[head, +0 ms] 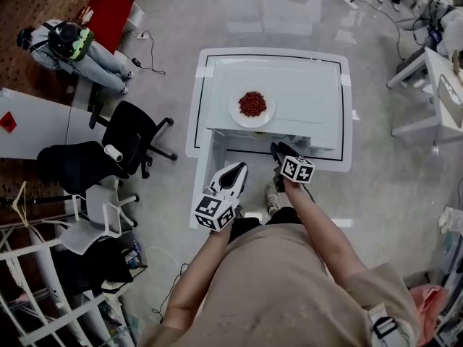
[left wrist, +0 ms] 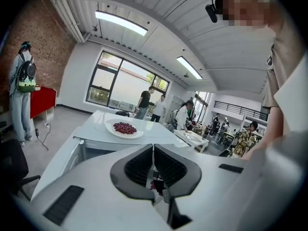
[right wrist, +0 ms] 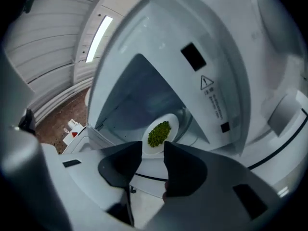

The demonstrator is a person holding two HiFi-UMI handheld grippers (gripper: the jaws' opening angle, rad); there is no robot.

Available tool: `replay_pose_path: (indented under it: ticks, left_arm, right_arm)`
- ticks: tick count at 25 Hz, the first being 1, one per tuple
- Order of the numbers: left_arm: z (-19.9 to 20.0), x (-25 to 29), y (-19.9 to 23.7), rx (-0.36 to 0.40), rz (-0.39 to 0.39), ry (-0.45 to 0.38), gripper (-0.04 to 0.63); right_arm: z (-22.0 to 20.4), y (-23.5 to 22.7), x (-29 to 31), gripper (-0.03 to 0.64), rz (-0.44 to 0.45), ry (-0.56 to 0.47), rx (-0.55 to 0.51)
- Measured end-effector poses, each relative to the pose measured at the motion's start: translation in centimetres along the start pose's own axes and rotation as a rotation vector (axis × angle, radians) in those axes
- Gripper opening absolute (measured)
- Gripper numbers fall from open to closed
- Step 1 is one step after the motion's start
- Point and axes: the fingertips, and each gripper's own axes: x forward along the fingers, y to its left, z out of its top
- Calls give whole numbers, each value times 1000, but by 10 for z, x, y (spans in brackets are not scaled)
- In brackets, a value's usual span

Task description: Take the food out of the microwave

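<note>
The white microwave (head: 289,85) stands on a white table, seen from above in the head view. On its top sits a white plate of red food (head: 252,105), which also shows in the left gripper view as a plate of red food (left wrist: 124,128). In the right gripper view the microwave door (right wrist: 211,88) is swung open, and a white plate of green food (right wrist: 159,134) lies inside the cavity. My right gripper (right wrist: 153,150) is open just in front of that plate, with nothing between its jaws. My left gripper (left wrist: 153,150) is shut and empty, held low before the microwave. Both the left gripper (head: 236,170) and the right gripper (head: 279,150) show at the microwave's front.
Black office chairs (head: 134,132) and a clothes rack (head: 43,266) stand to my left. A person with a backpack (head: 69,43) is at the far left by a red cabinet (head: 108,9). White tables (head: 441,85) are at the right. Several people (left wrist: 154,105) stand beyond the table.
</note>
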Motion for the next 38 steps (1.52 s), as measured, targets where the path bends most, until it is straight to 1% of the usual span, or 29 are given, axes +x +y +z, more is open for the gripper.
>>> replay_pose_path:
  ticks: [4,7,9,12,16,18,21,25,27,30,33,36,37,38]
  left_arm:
    - [-1,9,11,8,-8,25,-2]
    - [-1,11,14,17,-21,41,-2]
    - [-1,9,14,24,-29,47,-2]
    - [-4,4,16,42,-35,64,-2]
    - [-1,-2,24,51,-31,70,-2]
    - [0,-4,28,47,-27,71,-2]
    - [0,-6,30,50,-27,76,-2]
    - [-1,-8,29,59,-36,82,-2]
    - [-3,-8,29,59,-42,87,-2]
    - [-6,-7,28,57,-51,96,-2]
    - [-9,-7,25,58,-60,100,-2]
    - [-11,-7,21,62,-68,105,-2]
    - [-11,-7,20,63,-70,107,-2]
    - [-11,-8,20,64,-71,109,-2]
  right_arm:
    - [-7,-18,30,139,-53,16,117]
    - [-14,-22,45,138,-49,7,223]
    - [-14,-24,54,140,-46,-4,264]
    - [-14,-29,63,138,-66,-18,311]
    - [-15,-29,68,107,-87,-38,403]
    - [-15,-28,67,75,-86,-53,443]
    - [-11,-26,61,29,-37,-112,521]
    - [-10,-21,48,20,48,-175,605]
    - [-13,-24,41,20,66,-196,640]
    - [-19,-32,31,20,67,-219,681]
    - [-24,-38,27,20,73,-218,700]
    - [-24,-36,29,25,91,-197,678]
    - [-24,-35,31,31,97,-189,679]
    - [-24,-34,34,62,102,-183,684]
